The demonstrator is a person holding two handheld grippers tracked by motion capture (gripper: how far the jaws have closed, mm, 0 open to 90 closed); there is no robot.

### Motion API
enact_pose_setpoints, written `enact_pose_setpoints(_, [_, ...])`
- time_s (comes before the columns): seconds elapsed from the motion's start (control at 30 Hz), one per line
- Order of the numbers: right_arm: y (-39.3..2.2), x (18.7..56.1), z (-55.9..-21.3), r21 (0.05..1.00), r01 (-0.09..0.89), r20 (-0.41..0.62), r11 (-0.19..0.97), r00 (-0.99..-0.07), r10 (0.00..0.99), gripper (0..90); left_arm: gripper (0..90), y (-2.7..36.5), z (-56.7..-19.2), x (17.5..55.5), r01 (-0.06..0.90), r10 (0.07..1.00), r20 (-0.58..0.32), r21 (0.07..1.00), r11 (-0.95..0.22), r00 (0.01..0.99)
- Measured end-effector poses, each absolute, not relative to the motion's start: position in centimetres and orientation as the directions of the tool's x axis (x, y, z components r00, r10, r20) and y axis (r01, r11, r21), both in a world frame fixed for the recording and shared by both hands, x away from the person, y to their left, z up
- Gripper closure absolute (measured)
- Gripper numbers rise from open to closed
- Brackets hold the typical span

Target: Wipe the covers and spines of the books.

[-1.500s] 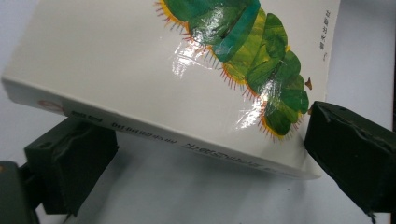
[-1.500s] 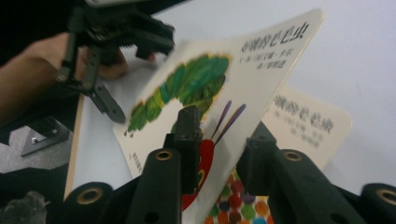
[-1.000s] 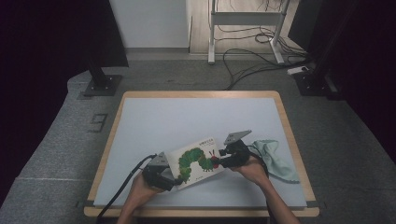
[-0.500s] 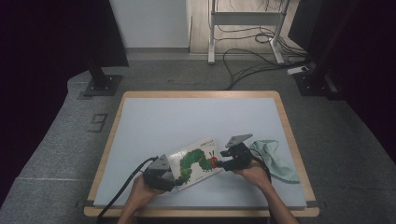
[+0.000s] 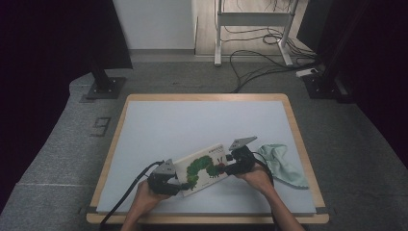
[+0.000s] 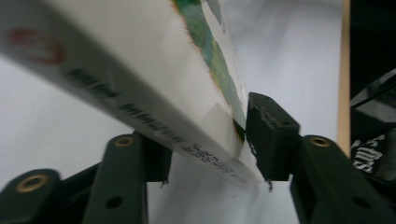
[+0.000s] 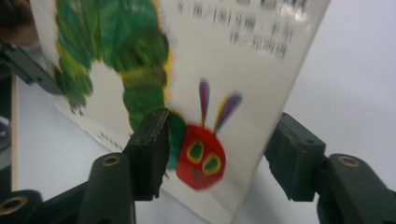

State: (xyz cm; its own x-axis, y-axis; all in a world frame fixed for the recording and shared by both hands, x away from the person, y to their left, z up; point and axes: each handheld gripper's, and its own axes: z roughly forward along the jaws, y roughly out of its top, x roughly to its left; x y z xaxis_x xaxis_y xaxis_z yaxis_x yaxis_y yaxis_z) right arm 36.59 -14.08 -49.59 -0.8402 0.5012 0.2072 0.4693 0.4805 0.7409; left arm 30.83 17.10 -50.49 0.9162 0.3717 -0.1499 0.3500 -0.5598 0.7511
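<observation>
We see the table (image 5: pixel 144 120) bare beyond the book (image 5: pixel 204 166), which lies near its front edge, a cloth (image 5: pixel 284 163) just right of it. Our left gripper (image 5: pixel 175 185) has just been closing over the spine corner; right gripper (image 5: pixel 226 168) straddles the cover, contact unclear.

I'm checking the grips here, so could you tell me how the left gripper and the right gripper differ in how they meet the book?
The left gripper straddles the book at its spine corner; its jaws have just been closing. The right gripper straddles the opposite end, one pad lying over the caterpillar near its red head. The left sits nearer the person in the high view; the right sits farther, beside the cloth. Both have the book between their jaws.
</observation>
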Motion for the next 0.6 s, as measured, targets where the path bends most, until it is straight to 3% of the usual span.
enact_pose_setpoints(0.27, [-14.1, 36.6, -49.0, 0.774, 0.445, 0.192, 0.451, -0.843, 0.503, 42.8, 70.1, 17.3, -50.0, 31.0, 0.356, 0.372, -0.165, 0.766, -0.535, 0.913])
enact_pose_setpoints(0.6, [-12.9, 36.9, -48.2, 0.797, 0.374, 0.099, 0.474, -0.855, 0.508, 42.5, 73.9, 17.9, -49.3, 31.5, 0.339, 0.443, -0.079, 0.765, -0.547, 0.893])
